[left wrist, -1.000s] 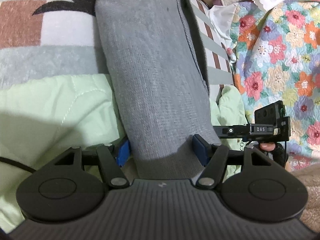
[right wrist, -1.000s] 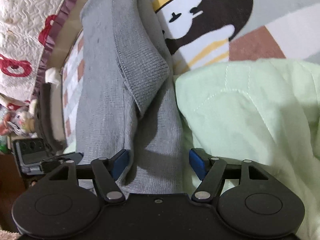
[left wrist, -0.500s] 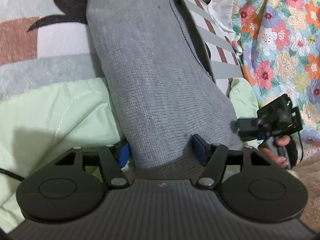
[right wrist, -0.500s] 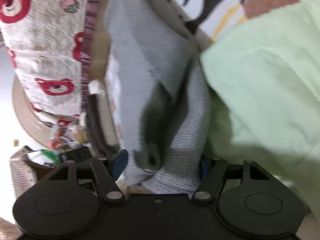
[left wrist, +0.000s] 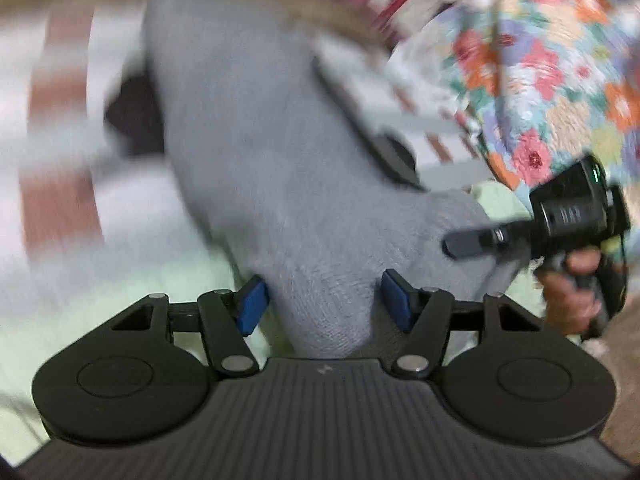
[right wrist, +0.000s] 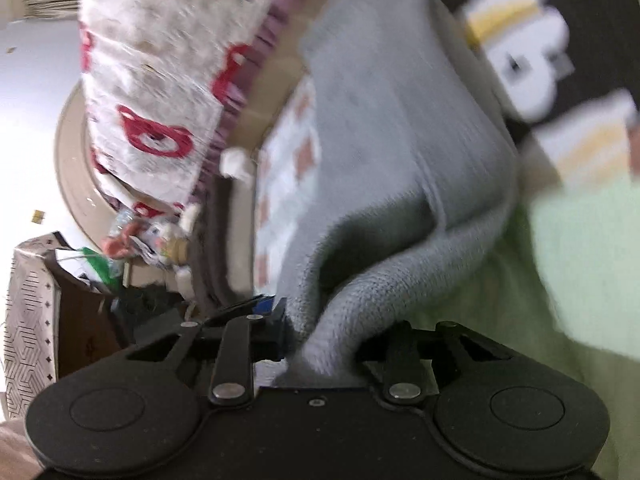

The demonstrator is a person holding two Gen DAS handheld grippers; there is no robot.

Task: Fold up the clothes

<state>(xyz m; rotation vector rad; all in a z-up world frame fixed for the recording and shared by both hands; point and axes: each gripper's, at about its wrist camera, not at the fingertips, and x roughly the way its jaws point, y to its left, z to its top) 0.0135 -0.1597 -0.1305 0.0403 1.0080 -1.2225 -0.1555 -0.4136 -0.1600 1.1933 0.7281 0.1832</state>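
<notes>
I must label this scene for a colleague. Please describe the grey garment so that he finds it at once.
Find the pale green quilt on the bed. The grey knitted garment runs lengthwise across it, its near end in both claws. It is the only plain grey, unpatterned cloth there.

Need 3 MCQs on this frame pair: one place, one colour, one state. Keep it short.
1. Where does the right tool show in the left wrist view?
A. lower left
B. right side, at the garment's edge
C. top centre

2. What colour is the knit garment between the tools?
A. grey
B. red
C. navy

3. What is the state of the right tool's jaws in its own view?
A. wide open, nothing in them
B. pinched on bunched grey knit
C. closed on the pale green quilt

Key: 1 B, it reaches in from the right beside the floral quilt. 2 A, the knit reads grey in both views. 3 B, the jaws have just been closing and the fabric bunches between them.
</notes>
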